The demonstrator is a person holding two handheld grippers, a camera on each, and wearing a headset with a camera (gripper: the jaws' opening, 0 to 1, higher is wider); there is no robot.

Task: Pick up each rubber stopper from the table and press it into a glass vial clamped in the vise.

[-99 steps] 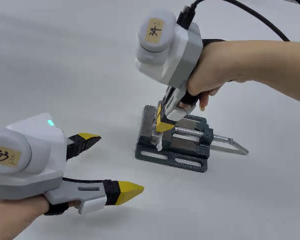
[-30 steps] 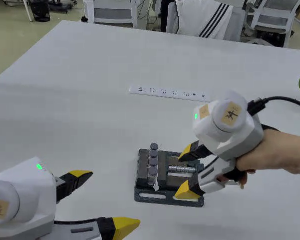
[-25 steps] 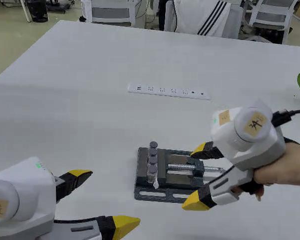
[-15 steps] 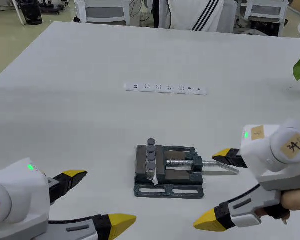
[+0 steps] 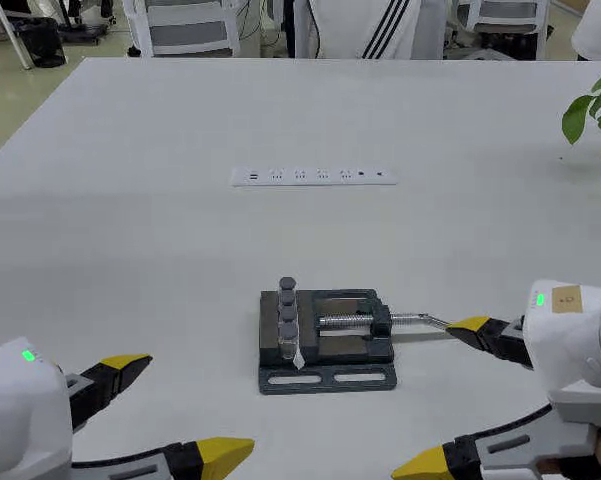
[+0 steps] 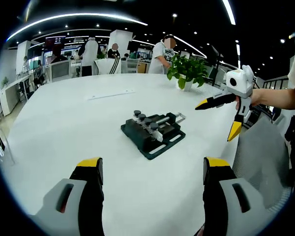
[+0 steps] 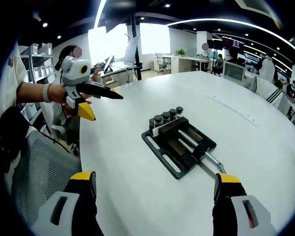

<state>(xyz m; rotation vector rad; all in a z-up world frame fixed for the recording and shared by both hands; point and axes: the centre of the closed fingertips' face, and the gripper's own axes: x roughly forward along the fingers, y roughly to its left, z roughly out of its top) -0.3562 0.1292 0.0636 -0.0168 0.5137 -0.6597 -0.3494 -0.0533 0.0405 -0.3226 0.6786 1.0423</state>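
Rubber stoppers (image 5: 287,286) sit in all four glass vials (image 5: 289,348) clamped in the vise (image 5: 330,377). Left of the vise, the left gripper (image 5: 195,405) hangs empty with its jaws spread; right of the vise, the right gripper (image 5: 425,395) does likewise. The pressing looks done, so the next move is probably only to check each stopper's seating.

Bright, even overhead light; soft shadows; ceiling strips (image 6: 78,15) glare; fisheye edges curved; head view sharp.

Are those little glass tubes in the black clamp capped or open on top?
Capped. Each clear glass vial standing in the black metal vise carries a dark grey rubber stopper on its mouth.
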